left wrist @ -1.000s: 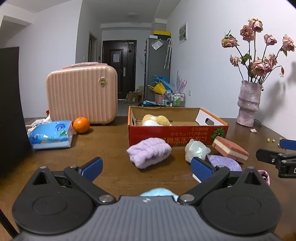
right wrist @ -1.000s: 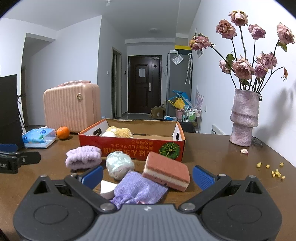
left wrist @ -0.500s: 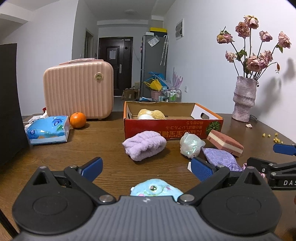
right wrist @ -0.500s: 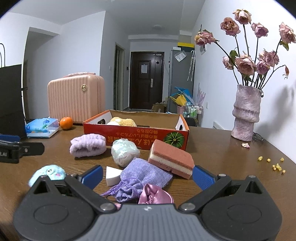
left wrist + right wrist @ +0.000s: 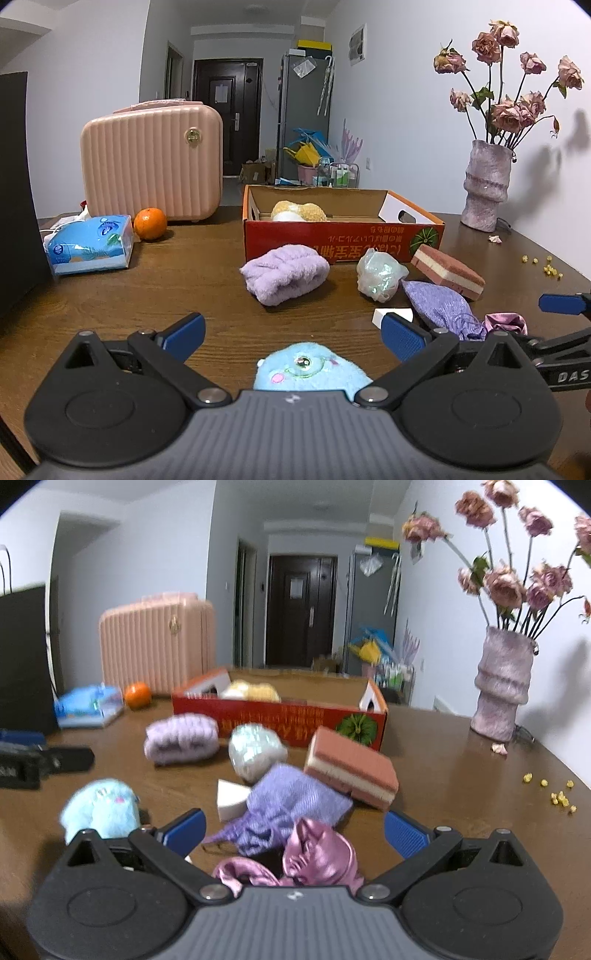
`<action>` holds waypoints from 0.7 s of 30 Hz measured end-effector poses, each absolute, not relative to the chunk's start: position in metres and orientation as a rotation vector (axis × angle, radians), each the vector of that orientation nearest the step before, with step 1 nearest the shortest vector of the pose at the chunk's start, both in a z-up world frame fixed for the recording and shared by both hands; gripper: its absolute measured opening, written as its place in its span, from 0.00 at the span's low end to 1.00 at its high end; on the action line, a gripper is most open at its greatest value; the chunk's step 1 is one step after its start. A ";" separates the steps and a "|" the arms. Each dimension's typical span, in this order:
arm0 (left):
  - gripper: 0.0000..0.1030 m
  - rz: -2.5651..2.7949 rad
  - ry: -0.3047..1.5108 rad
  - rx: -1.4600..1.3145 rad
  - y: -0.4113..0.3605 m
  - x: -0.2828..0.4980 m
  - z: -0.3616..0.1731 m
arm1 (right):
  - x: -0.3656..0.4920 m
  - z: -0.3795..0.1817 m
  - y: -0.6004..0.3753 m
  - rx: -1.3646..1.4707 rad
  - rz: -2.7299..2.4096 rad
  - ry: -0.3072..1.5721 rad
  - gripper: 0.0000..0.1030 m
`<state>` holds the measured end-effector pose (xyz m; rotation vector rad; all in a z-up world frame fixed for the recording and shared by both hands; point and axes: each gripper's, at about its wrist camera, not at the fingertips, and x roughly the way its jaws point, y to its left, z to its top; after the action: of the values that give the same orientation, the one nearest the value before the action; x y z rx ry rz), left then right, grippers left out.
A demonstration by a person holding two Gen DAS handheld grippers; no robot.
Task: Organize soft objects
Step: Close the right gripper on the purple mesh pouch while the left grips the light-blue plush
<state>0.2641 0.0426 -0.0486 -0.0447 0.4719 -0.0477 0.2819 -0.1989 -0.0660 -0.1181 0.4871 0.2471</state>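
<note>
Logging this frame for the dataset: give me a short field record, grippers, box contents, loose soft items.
left gripper: open, blue plush between its fingers, not clamped
right gripper: open, over pink satin scrunchie
box: holds a yellow-white plush
loose on table: lilac towel roll, pale wrapped ball, purple pouch, pink sponge, white wedge

- A lived-in home: a hallway behind the brown wooden desk point(image 5: 184, 280) ends at a dark entrance door point(image 5: 227, 114).
- A grey refrigerator point(image 5: 304, 114) stands by the white wall, with household clutter at its foot.
- On the desk sit a vase of dried roses point(image 5: 485, 181), a pink suitcase point(image 5: 151, 173), a tissue pack point(image 5: 90, 245) and an orange point(image 5: 149, 223).
</note>
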 end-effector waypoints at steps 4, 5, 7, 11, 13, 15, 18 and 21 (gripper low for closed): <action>1.00 -0.054 0.484 -0.045 0.042 0.265 -0.050 | 0.293 -0.073 -0.196 -0.170 0.234 0.577 1.00; 1.00 -0.054 0.487 -0.046 0.043 0.266 -0.050 | 0.296 -0.074 -0.196 -0.175 0.234 0.593 1.00; 1.00 -0.052 0.494 -0.051 0.044 0.267 -0.051 | 0.302 -0.075 -0.194 -0.183 0.239 0.611 1.00; 1.00 -0.046 0.499 -0.056 0.045 0.268 -0.051 | 0.318 -0.071 -0.184 -0.209 0.253 0.623 1.00; 1.00 -0.045 0.503 -0.057 0.045 0.269 -0.051 | 0.331 -0.069 -0.178 -0.208 0.260 0.645 0.99; 1.00 -0.044 0.510 -0.060 0.046 0.270 -0.052 | 0.344 -0.068 -0.174 -0.204 0.259 0.672 0.99; 1.00 -0.043 0.525 -0.069 0.047 0.273 -0.054 | 0.366 -0.071 -0.172 -0.184 0.239 0.731 0.93; 1.00 -0.041 0.542 -0.078 0.050 0.277 -0.055 | 0.386 -0.077 -0.175 -0.135 0.229 0.792 0.90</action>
<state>0.2766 0.0496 -0.0552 -0.0782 0.5418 -0.0411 0.3859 -0.1745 -0.0771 -0.1348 0.7918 0.2286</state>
